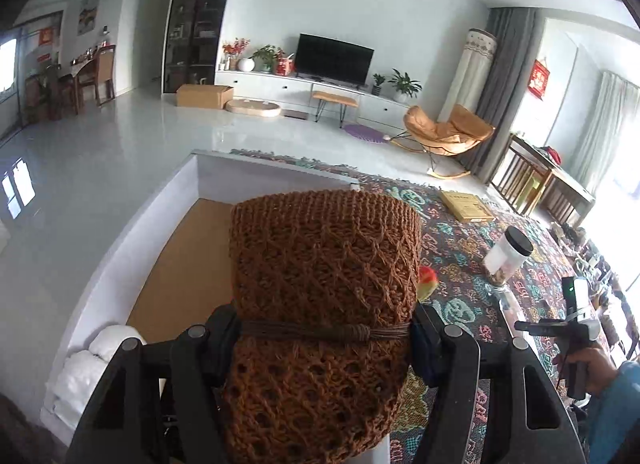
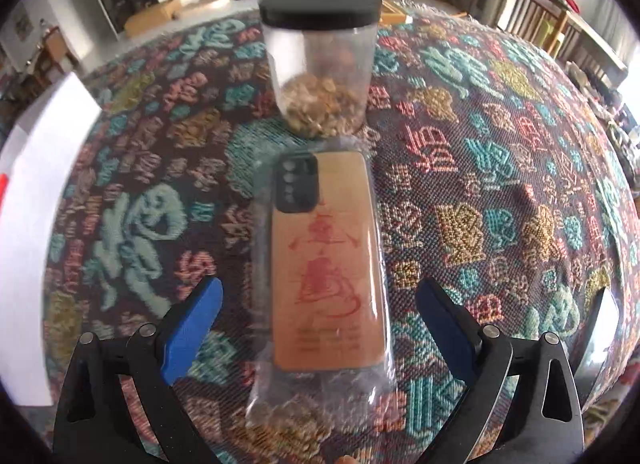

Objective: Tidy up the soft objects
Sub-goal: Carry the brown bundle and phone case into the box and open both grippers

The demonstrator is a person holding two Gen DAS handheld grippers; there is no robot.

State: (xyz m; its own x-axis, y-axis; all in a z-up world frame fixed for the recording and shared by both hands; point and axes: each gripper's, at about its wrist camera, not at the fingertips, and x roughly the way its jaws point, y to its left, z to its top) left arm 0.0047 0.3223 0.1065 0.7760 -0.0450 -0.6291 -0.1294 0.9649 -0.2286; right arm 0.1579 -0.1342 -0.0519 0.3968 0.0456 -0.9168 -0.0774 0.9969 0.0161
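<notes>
- Between the black fingers of the left gripper (image 1: 326,330), a rolled rust-brown knitted scarf (image 1: 324,264) bound with a brown cord (image 1: 326,331) is clamped on both sides.
- Beneath it and to the left, an open white box with a tan cardboard floor (image 1: 180,268) is seen, with folded white fluffy cloth (image 1: 86,368) in its near left corner.
- To the right, a patterned woven tablecloth (image 1: 460,288) is seen.
- Over that cloth, the right gripper (image 2: 318,314) is held with its blue-padded jaws spread wide, nothing gripped.
- Between them, untouched, an orange phone case in a clear plastic bag (image 2: 324,268) is laid flat.
- Just beyond it, a clear black-lidded jar (image 2: 320,68) partly filled with brown bits is stood upright.
</notes>
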